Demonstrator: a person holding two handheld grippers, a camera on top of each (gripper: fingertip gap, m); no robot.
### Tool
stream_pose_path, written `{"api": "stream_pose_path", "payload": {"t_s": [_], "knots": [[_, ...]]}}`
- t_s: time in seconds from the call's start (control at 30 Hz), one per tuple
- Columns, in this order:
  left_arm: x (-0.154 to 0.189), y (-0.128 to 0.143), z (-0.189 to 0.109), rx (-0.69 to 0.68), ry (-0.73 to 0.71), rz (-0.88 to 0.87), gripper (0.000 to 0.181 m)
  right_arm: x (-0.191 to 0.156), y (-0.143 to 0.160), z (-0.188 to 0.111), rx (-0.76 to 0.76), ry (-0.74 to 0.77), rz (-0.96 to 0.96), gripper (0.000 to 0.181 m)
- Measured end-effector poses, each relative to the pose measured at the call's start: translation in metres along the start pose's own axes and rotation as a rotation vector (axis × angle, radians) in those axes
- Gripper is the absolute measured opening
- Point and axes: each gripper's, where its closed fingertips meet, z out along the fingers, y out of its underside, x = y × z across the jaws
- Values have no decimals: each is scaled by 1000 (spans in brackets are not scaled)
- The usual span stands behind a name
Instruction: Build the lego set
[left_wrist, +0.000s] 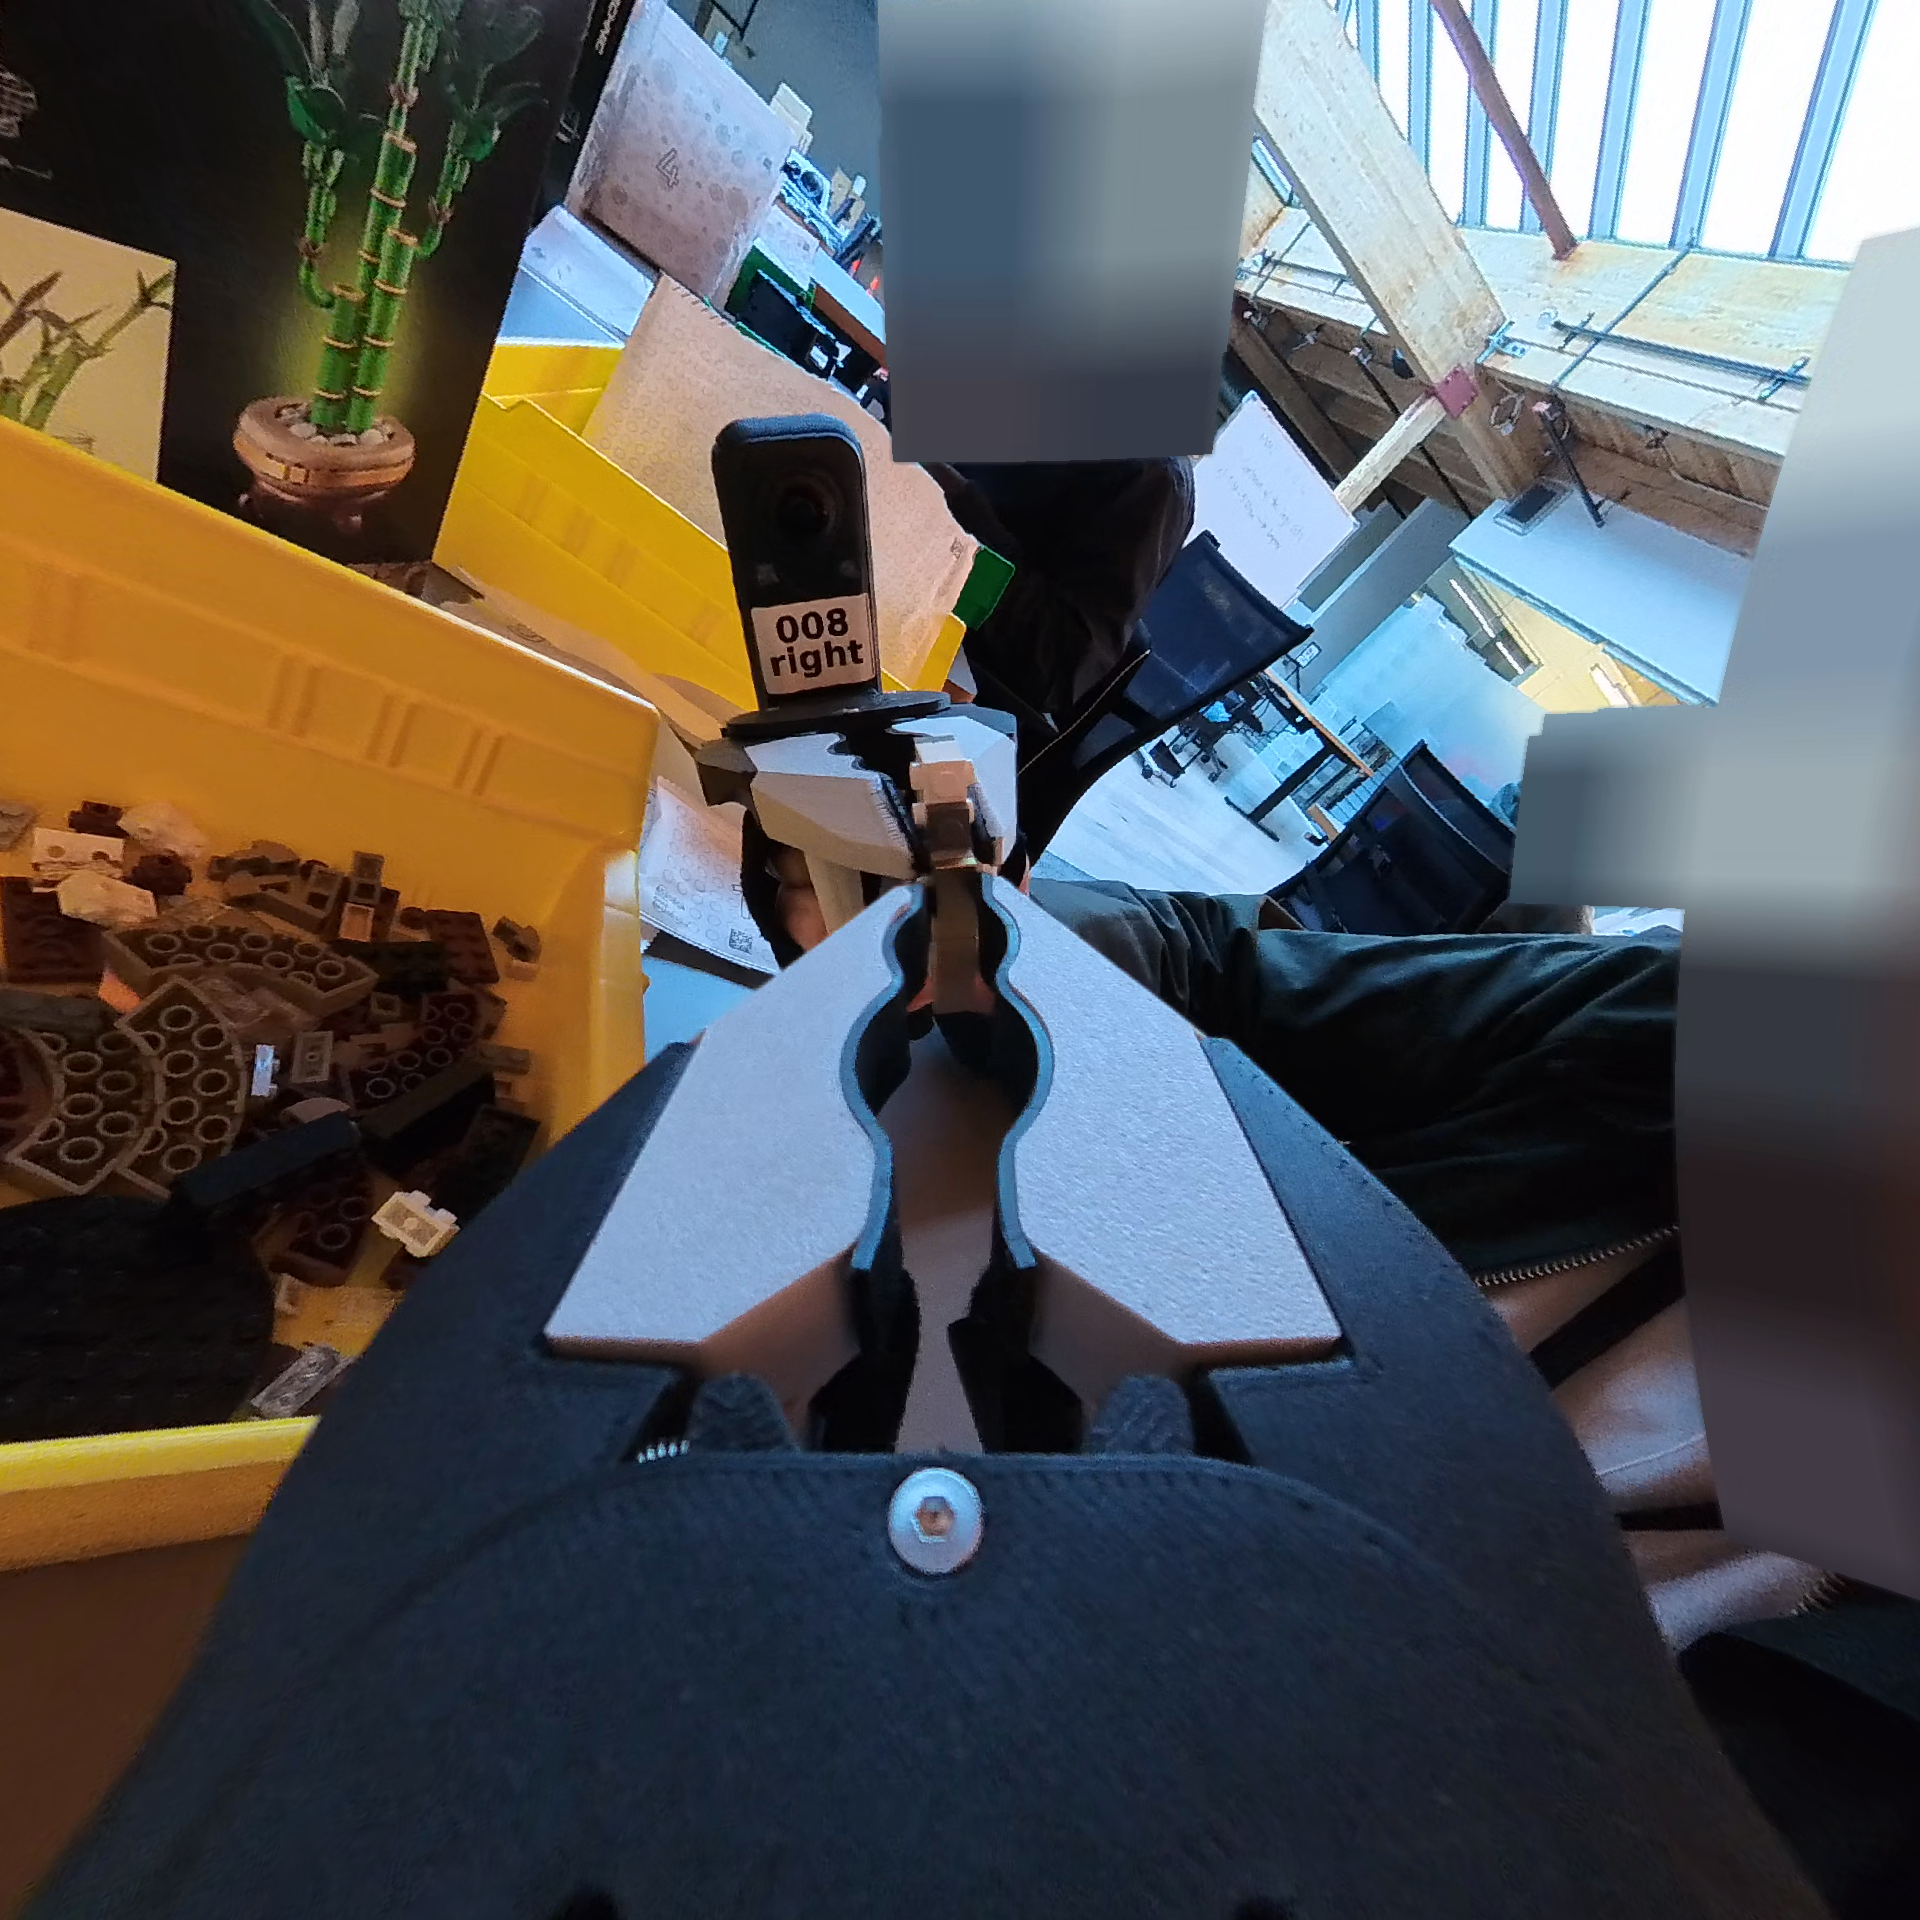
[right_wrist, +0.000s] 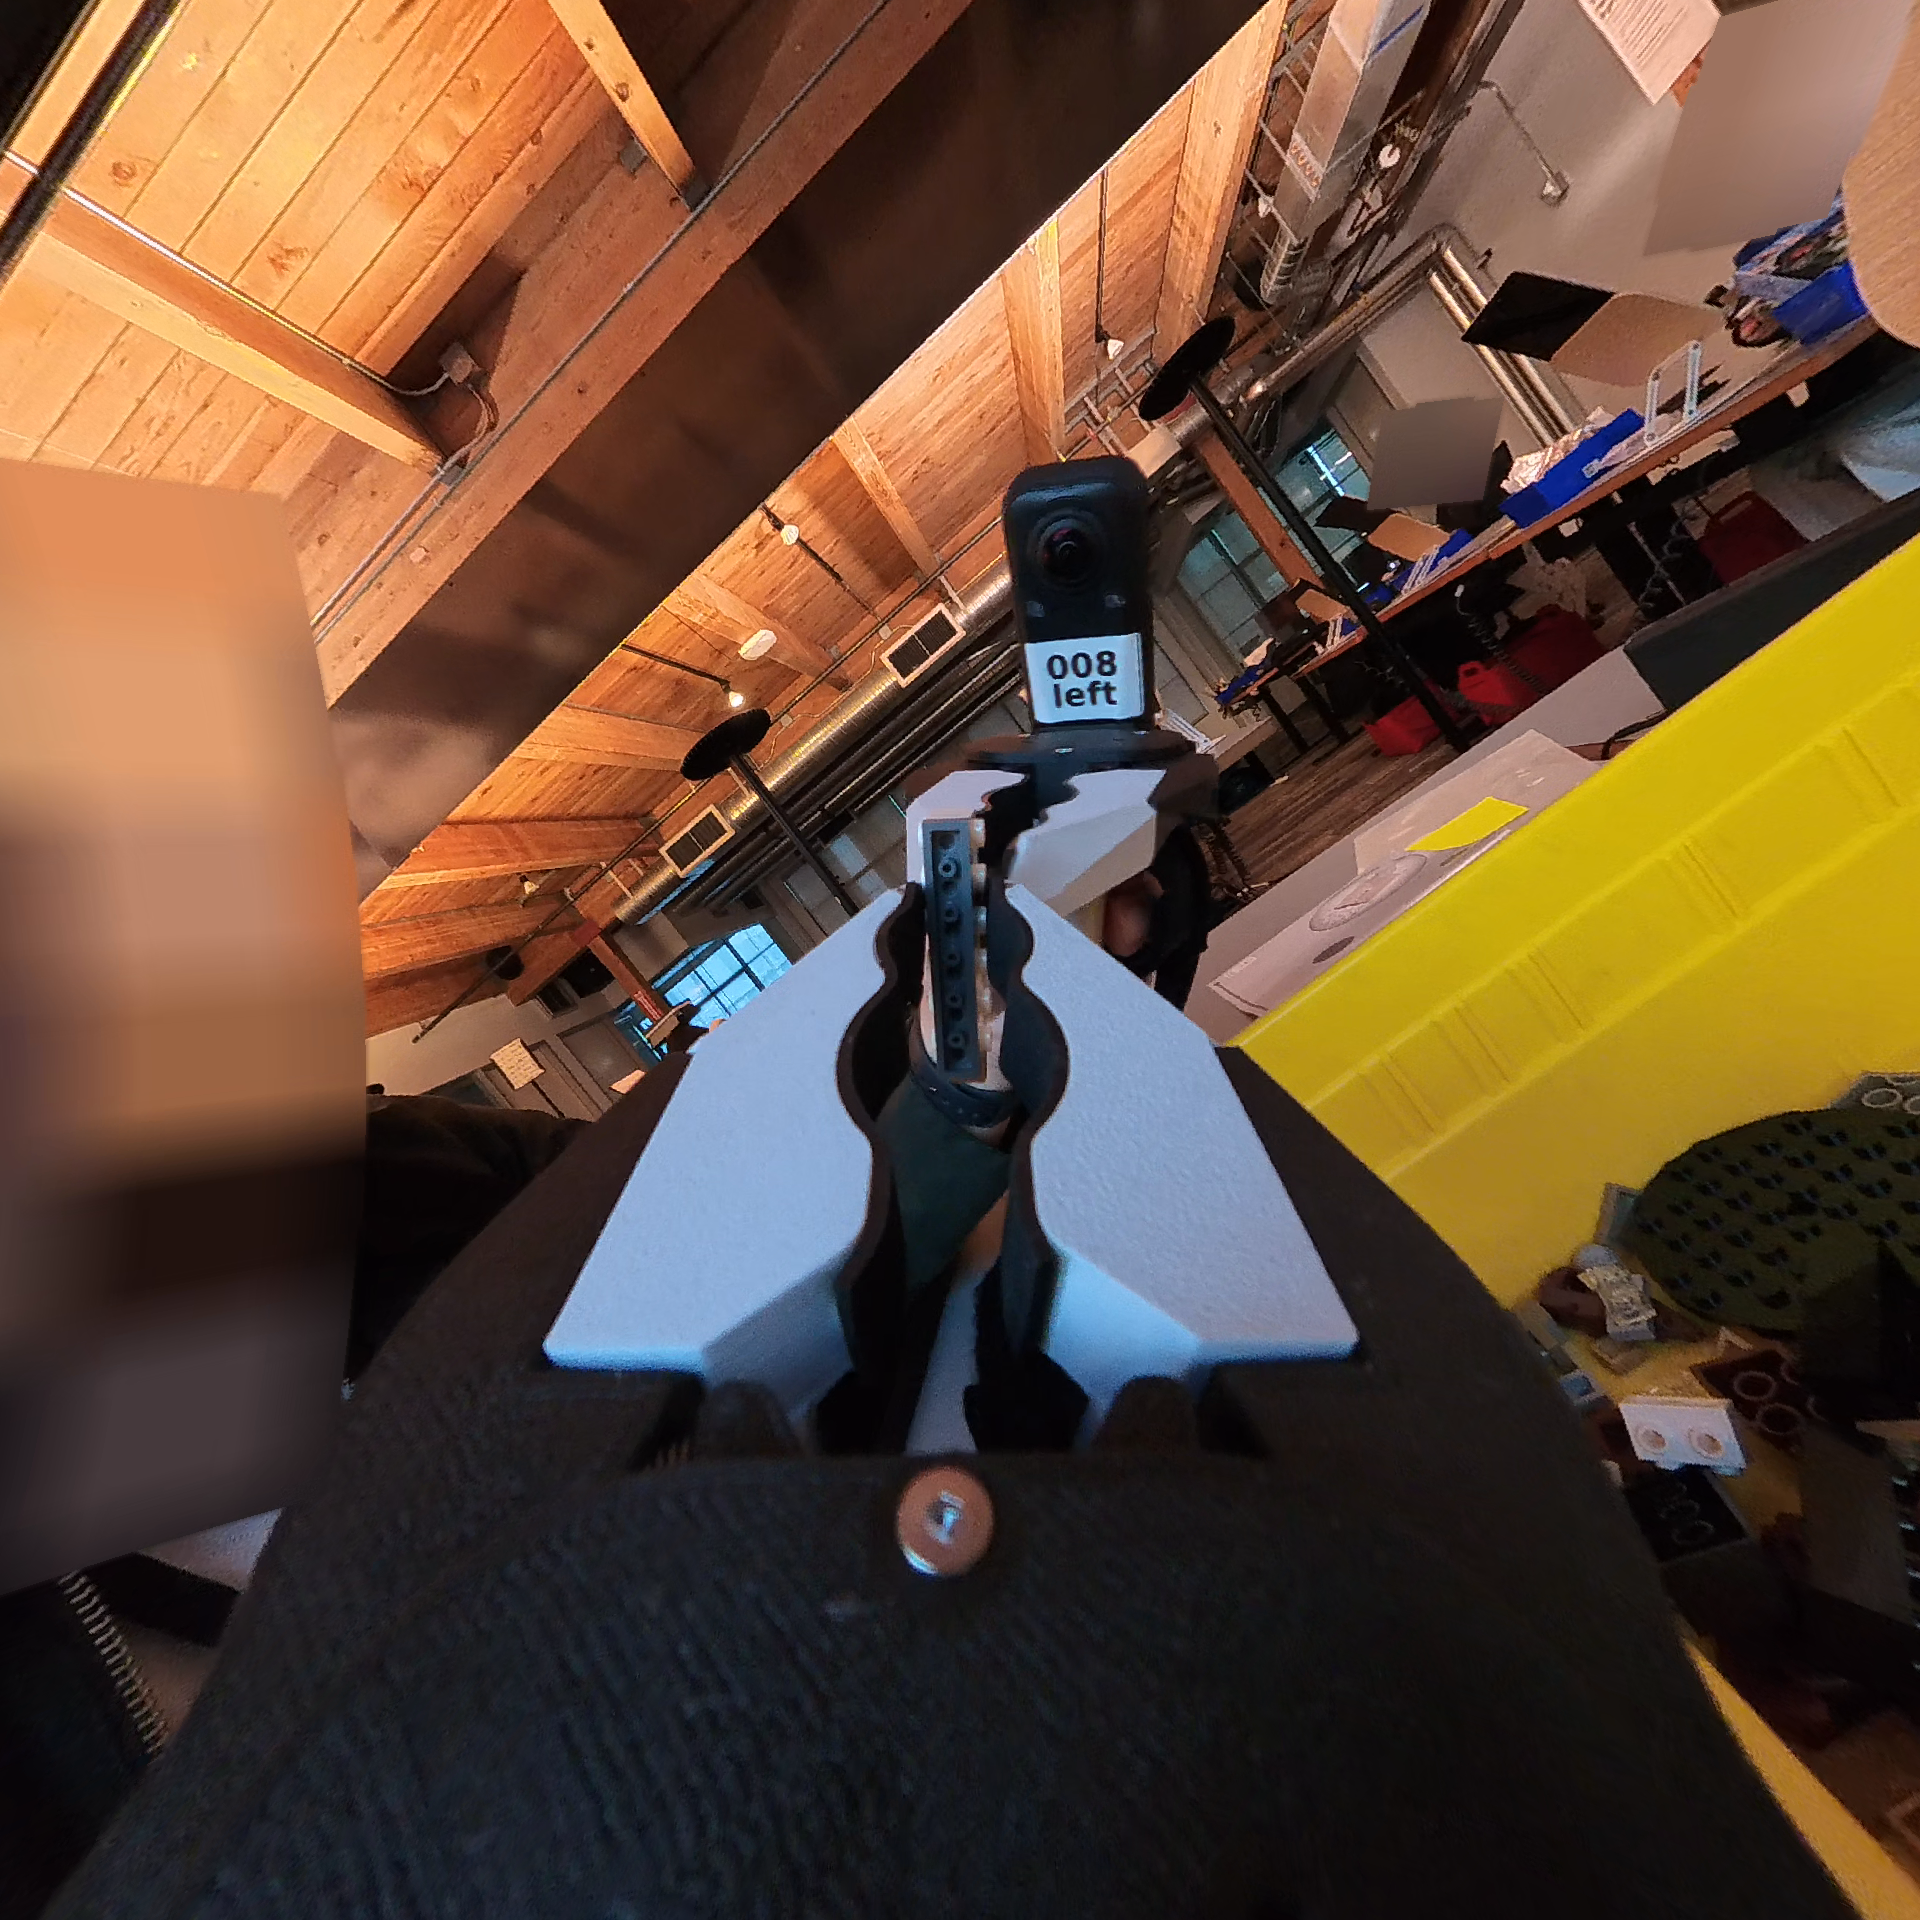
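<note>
Left wrist view: shows the white-fingered, black-padded left gripper (left_wrist: 951, 909) pressed nearly together at the tips, pinching the near end of a long narrow grey-and-tan lego strip (left_wrist: 951, 940). Runs straight ahead from those tips, the lego strip, into the facing right gripper (left_wrist: 940, 821), likewise closed on the far end; upright above that, a black camera with a white label (left_wrist: 800, 540). Off to the left, well apart from the strip, a yellow plastic bin (left_wrist: 312, 675) holding a heap of loose dark brown and black lego pieces (left_wrist: 208, 1018). Behind the bin, a black cardboard box printed with a green bamboo plant (left_wrist: 343, 260). To the right, a dark green sleeve (left_wrist: 1403, 1039) reaching toward the far gripper. Right wrist view: shows the right gripper (right_wrist: 961, 914) clamped on the lego strip (right_wrist: 954, 956), here turned underside-on, dark grey with a row of round holes, lying lengthwise between the wavy black pads. Past the fingertips, the strip's upper end meeting the left gripper (right_wrist: 1013, 831), tips closed around it, black labelled camera (right_wrist: 1075, 561) above. At right, the yellow bin wall (right_wrist: 1558, 935); inside, a dark green round studded plate (right_wrist: 1787, 1205) and a small white brick with two holes (right_wrist: 1678, 1439), both well apart from the strip. Overhead, orange wooden ceiling planks and beams (right_wrist: 312, 260).
</note>
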Motion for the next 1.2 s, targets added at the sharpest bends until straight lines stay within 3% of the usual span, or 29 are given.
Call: {"api": "stream_pose_path", "payload": {"t_s": [0.17,0.5,0.77,0.83,1.03,1.2], "knots": [[2,2,-1,-22,-14,32,5,0,2,0,-12,-3,6,9],[36,-11,-3,77,264,-65,5,-30,-9,0,58,-213,107,9],[30,-9,-8,68,250,-55,5,-29,-2,0,-2,-235,130,8],[30,-10,-12,64,238,-50,5,-28,23,6,-163,-230,160,8],[1,3,-27,-96,-63,-17,6,9,145,-2,-860,71,-17,10],[-1,11,-33,-196,-184,64,6,31,170,-9,-981,185,-103,10]]}}
